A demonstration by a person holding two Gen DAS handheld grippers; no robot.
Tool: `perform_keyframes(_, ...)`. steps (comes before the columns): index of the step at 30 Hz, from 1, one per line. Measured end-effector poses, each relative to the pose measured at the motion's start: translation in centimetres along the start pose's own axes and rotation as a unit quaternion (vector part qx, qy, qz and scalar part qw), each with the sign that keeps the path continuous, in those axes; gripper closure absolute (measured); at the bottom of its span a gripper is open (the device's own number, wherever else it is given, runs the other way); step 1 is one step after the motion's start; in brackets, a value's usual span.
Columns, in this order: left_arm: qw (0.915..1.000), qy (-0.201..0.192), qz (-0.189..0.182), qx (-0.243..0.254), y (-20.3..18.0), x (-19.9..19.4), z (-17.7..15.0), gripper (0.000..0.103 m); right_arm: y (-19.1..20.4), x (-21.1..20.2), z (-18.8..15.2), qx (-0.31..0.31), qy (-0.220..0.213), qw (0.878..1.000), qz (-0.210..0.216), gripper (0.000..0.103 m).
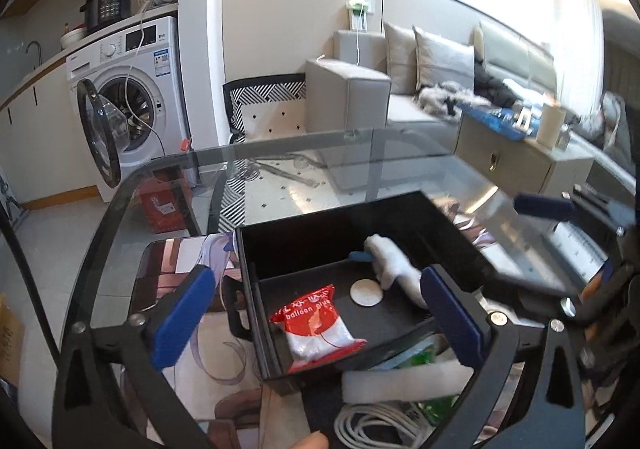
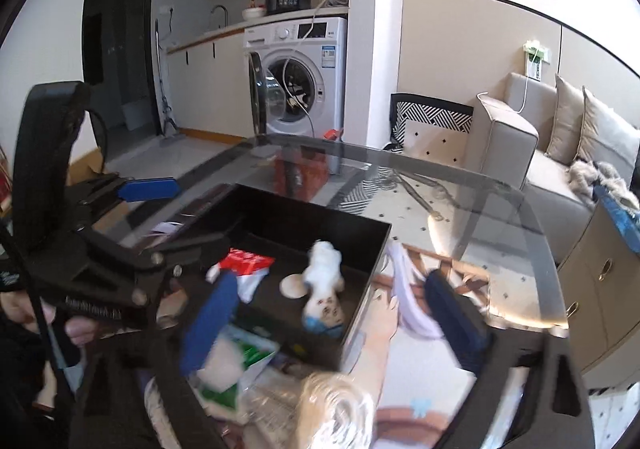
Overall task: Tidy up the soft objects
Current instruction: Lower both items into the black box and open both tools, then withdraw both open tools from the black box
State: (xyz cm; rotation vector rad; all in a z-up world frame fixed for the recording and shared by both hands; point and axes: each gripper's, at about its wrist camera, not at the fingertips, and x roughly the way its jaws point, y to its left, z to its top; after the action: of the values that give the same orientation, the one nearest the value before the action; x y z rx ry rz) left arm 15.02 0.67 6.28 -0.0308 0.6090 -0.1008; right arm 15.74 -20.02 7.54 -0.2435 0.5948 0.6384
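Note:
A black open box [image 1: 448, 217] stands on the glass table [image 1: 280, 153]. Inside it lie a red and white balloon glue packet [image 1: 318, 329], a round white pad [image 1: 365, 292] and a white plush toy [image 1: 390, 263]. My left gripper [image 1: 320, 313] is open, its blue pads on either side of the box's near end, empty. In the right wrist view the same box [image 2: 360, 225] holds the plush toy [image 2: 324, 281], the pad [image 2: 292, 286] and the packet [image 2: 248, 263]. My right gripper [image 2: 332, 321] is open just above the box's near edge, empty.
In front of the box lie a white foam block [image 1: 404, 383], a coiled white cable [image 1: 372, 421] and a green and white package [image 2: 240, 361]. The other gripper [image 2: 92, 249] shows at left. A washing machine [image 1: 132, 89] and sofa [image 1: 440, 89] stand beyond the table.

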Motion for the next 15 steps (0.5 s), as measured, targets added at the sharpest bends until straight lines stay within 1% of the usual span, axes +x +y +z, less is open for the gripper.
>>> perform_keyframes(8, 0.9999, -0.011, 0.009, -0.001, 0.3, -3.4, -1.6, 0.000, 0.8, -4.4, -2.3, 0.028, -0.009, 1.000, -0.002, 0.001)
perform_keyframes(15, 0.9997, -0.004, 0.021, -0.007, 0.2, -5.4, -3.7, 0.000, 1.6, -6.8, -4.0, 0.036, -0.016, 0.999, -0.006, 0.001)
